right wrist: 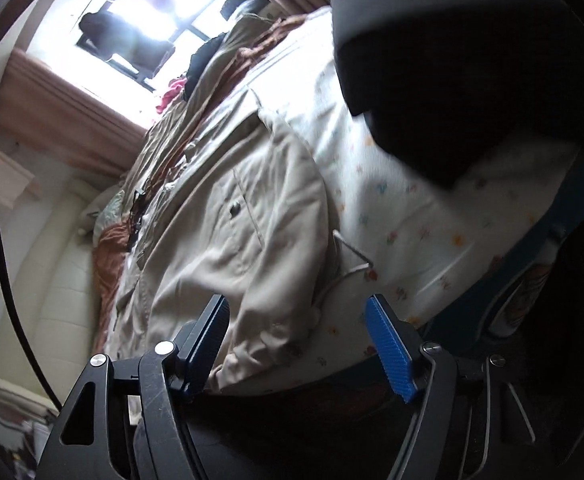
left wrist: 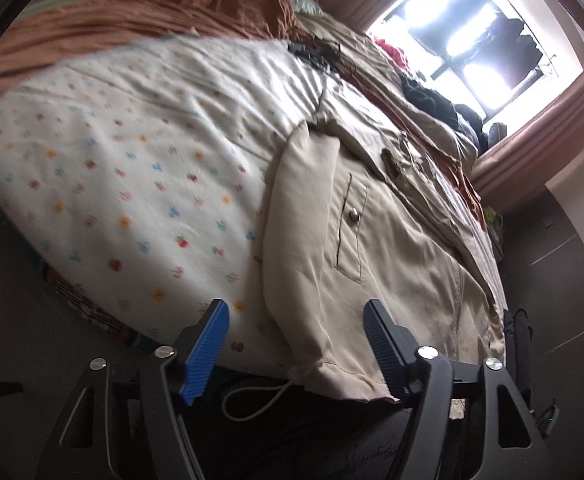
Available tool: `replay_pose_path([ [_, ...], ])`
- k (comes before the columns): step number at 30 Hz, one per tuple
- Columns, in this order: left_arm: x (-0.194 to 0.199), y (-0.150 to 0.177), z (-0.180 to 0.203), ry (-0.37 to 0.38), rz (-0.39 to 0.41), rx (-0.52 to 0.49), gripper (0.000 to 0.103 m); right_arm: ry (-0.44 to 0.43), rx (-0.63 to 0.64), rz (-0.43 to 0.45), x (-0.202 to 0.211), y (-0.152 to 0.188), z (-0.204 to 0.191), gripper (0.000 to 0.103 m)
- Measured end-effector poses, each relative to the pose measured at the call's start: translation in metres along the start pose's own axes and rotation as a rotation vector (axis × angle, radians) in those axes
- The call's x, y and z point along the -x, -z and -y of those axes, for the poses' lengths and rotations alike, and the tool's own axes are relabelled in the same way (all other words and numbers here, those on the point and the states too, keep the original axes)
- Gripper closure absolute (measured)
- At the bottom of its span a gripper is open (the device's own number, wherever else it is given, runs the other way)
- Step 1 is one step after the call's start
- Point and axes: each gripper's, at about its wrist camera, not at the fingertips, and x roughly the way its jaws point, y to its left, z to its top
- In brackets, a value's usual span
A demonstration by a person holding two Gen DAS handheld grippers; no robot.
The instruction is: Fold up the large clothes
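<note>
A large beige jacket (left wrist: 392,248) with a snap-buttoned pocket lies spread on a white flower-print blanket (left wrist: 132,168) on the bed. Its hem with a white drawstring (left wrist: 252,398) hangs over the near bed edge. My left gripper (left wrist: 296,344) is open and empty, its blue pads either side of the hem corner, just short of it. The jacket also shows in the right wrist view (right wrist: 232,240). My right gripper (right wrist: 298,344) is open and empty at the jacket's lower hem, near a drawstring (right wrist: 352,258).
An orange-brown cover (left wrist: 152,20) lies bunched at the far end of the bed. Dark and red clothes (left wrist: 432,96) are piled under the bright window (left wrist: 476,40). A dark blurred object (right wrist: 472,60) looms close at the upper right of the right wrist view. A black cable (right wrist: 0,260) hangs at the left.
</note>
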Motion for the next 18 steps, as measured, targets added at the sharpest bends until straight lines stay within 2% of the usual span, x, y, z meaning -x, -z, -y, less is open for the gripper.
replay_pose_path([
  [2,-0.007,0.000,-0.002,0.003,-0.022,0.017,0.039,-0.037,-0.022,-0.022,-0.010,0.003,0.001,0.031],
  [6,-0.025,0.001,-0.005,0.042,-0.062,0.052,0.039,-0.061,-0.016,-0.036,-0.023,0.006,-0.006,0.032],
  [8,-0.029,-0.001,-0.002,0.046,-0.054,0.041,0.039,-0.066,-0.022,-0.031,-0.026,0.006,-0.007,0.031],
  [11,-0.036,-0.005,0.005,0.067,-0.072,0.037,0.039,-0.122,-0.055,-0.014,-0.027,0.006,-0.005,0.031],
  [18,-0.042,0.000,0.008,0.206,-0.112,0.079,0.039,-0.270,-0.095,0.028,-0.017,0.004,0.003,0.031],
])
